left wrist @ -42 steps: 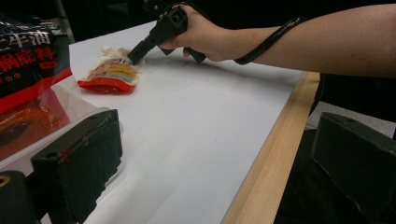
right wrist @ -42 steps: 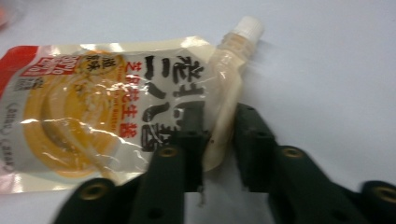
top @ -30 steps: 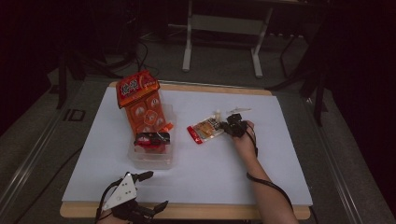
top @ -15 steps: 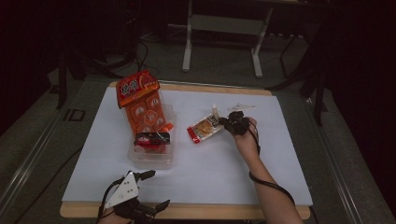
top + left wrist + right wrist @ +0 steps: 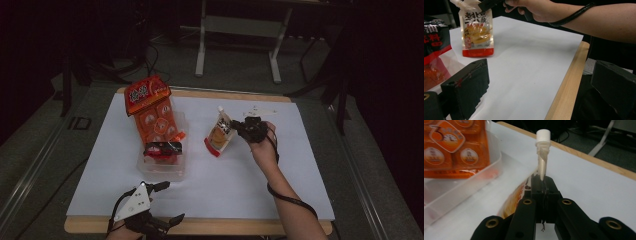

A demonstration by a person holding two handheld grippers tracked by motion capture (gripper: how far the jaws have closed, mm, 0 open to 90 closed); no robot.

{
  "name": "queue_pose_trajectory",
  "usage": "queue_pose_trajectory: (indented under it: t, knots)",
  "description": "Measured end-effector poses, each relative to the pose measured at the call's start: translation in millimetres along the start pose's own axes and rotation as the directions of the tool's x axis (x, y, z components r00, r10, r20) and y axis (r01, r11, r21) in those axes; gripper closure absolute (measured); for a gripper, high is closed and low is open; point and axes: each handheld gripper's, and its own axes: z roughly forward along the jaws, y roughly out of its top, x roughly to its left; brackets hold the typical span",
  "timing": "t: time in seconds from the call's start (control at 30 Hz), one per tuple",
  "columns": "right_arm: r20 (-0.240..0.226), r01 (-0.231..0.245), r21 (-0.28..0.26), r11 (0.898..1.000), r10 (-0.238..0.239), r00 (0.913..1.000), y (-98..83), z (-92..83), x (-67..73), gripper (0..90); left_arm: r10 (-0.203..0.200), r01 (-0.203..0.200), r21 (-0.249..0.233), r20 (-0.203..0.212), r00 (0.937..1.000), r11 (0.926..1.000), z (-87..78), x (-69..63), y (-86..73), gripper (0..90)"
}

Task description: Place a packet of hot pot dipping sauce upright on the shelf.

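High view: white paper-covered tabletop (image 5: 300, 165) carrying a clear plastic tub (image 5: 165, 167) at left of centre, with an orange multi-pack snack bag (image 5: 152, 112) leaning up out of its far end and a small red-and-black sachet (image 5: 162, 148) lying across it; just right of the tub, a white-and-orange spouted sauce pouch (image 5: 219, 136), lifted by its top with the red bottom edge hanging toward the paper, long axis near upright and tilted a little; right gripper (image 5: 239, 127) clamped on the pouch's upper part, so the pouch lies directly at and below that gripper, tub to its left; left gripper (image 5: 167, 200) at the near tabletop edge, well apart from the pouch, jaws spread with nothing between them. Left gripper view: own two black jaws wide apart over bare paper and wooden edge; pouch seen beyond, hanging upright from the right hand's grip, its red base close to the paper, contact not clear. Right gripper view: jaws pressed together on the pouch's neck just beneath the white screw cap (image 5: 543, 135), spout pointing away from the gripper; tub wall and orange bag to the left. Judgement: the right hand is the nearer, and a leftward carry toward the tub looks the likely move
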Motion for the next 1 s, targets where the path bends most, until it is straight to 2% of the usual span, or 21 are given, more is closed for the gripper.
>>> queue_pose_trajectory:
  t: [0.13, 0.27, 0.4, 0.5, 0.7, 0.77, 1.0]
  knots:
    - [-0.012, 0.018, -0.021, 1.0, -0.018, 0.9998, 5.7, -9.0, 5.7, 89.3, 0.012, -0.012, 0.001, 0.011, 0.9999, 0.9999, 2.9, 0.1, -0.7, 2.3]
    - [-0.009, 0.058, -0.026, 0.998, -0.059, 0.9982, 10.1, -17.7, 12.4, 89.3, 0.017, -0.017, 0.004, 0.031, 0.9994, 0.9998, 6.2, -0.2, -1.2, 2.3]
    - [-0.01, 0.078, -0.036, 0.996, -0.078, 0.9969, 12.0, -27.8, 16.5, 89.3, 0.022, -0.021, -0.024, 0.056, 0.9982, 0.9995, 7.2, -1.6, 0.6, 2.4]
    - [-0.016, 0.085, -0.04, 0.996, -0.085, 0.9962, 12.5, -36.3, 16.9, 89.2, 0.019, -0.017, -0.026, 0.065, 0.9977, 0.9995, 8.2, -2.1, 2.1, 4.0]
    - [-0.041, 0.106, -0.05, 0.993, -0.108, 0.9933, 12.5, -55.1, 22.2, 89.2, -0.021, 0.02, 0.011, 0.091, 0.9956, 0.9997, 10.2, -3.9, 6.5, 2.6]
    - [-0.057, 0.114, -0.058, 0.992, -0.117, 0.9915, 12.2, -62.1, 25.5, 89.2, -0.038, 0.035, 0.03, 0.114, 0.9927, 0.9989, 10.4, -3.6, 9.6, 2.6]
    - [-0.083, 0.153, -0.084, 0.985, -0.16, 0.9836, 9.4, -89.2, 37.9, 89.2, -0.018, 0.016, 0.015, 0.105, 0.9943, 0.9997, 9.8, -4.7, 17.3, 2.6]
